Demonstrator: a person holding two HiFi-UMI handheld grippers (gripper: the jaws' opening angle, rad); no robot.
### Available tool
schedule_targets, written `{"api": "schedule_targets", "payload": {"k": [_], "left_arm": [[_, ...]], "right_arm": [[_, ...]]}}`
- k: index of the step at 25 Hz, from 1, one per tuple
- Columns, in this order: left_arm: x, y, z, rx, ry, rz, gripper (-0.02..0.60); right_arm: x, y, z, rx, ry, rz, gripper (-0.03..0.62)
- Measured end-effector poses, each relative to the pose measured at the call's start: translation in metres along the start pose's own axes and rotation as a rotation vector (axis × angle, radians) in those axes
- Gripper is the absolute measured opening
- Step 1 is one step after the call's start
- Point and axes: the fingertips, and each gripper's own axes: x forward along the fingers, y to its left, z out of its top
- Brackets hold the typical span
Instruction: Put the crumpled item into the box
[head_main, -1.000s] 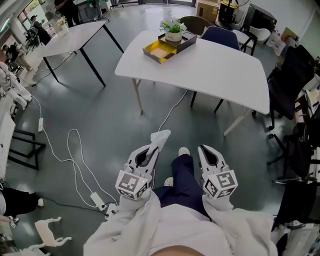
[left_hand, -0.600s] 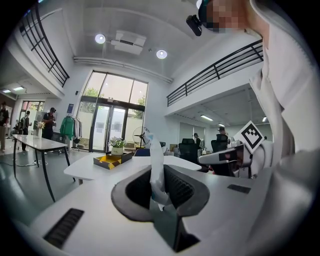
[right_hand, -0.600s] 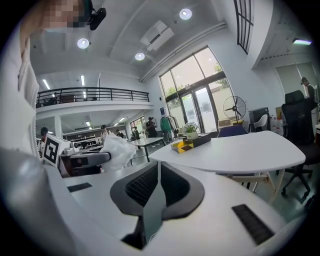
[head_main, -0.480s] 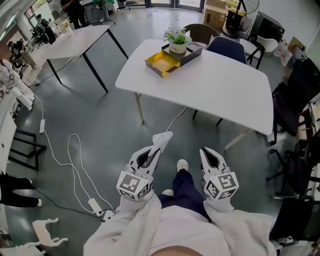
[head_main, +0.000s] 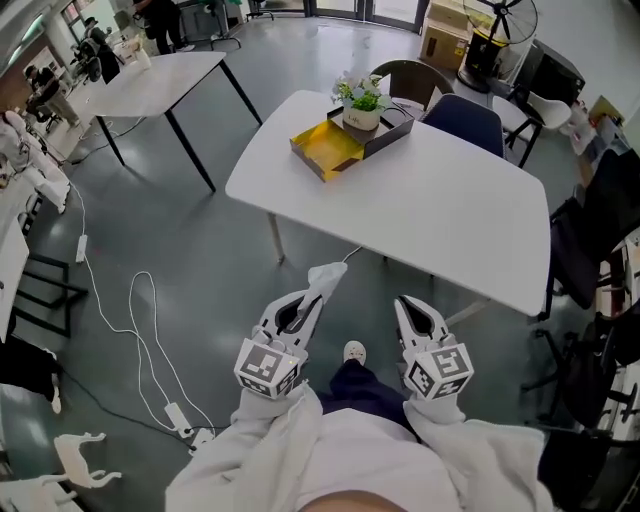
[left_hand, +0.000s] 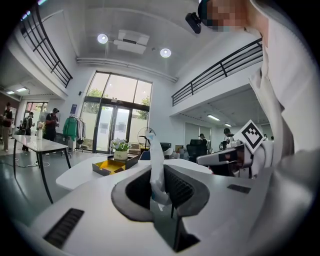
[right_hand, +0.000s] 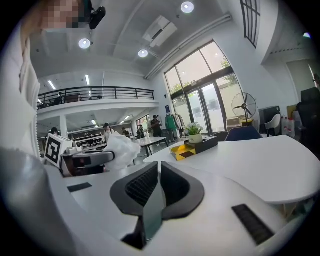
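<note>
The left gripper pinches the crumpled item; the right gripper rides alongside, jaws pressed together on nothing. The white table has drawn nearer in the past second, though the yellow box at its far end looks out of reach.

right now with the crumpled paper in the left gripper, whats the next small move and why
Probably step forward to the white table and bring the left gripper over the yellow box. Its jaws are shut on the crumpled paper, but the box sits toward the table's far edge, well ahead of the gripper, so it looks too soon to release.
</note>
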Motion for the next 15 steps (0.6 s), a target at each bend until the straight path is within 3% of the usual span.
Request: {"api": "schedule_targets", "payload": {"k": [15], "left_arm": [[0.068, 0.031, 0.0, -0.007, -0.002, 0.078, 0.054]], "right_arm": [[0.055, -0.061, 0.021, -0.008, -0.003, 0.071, 0.041]]}}
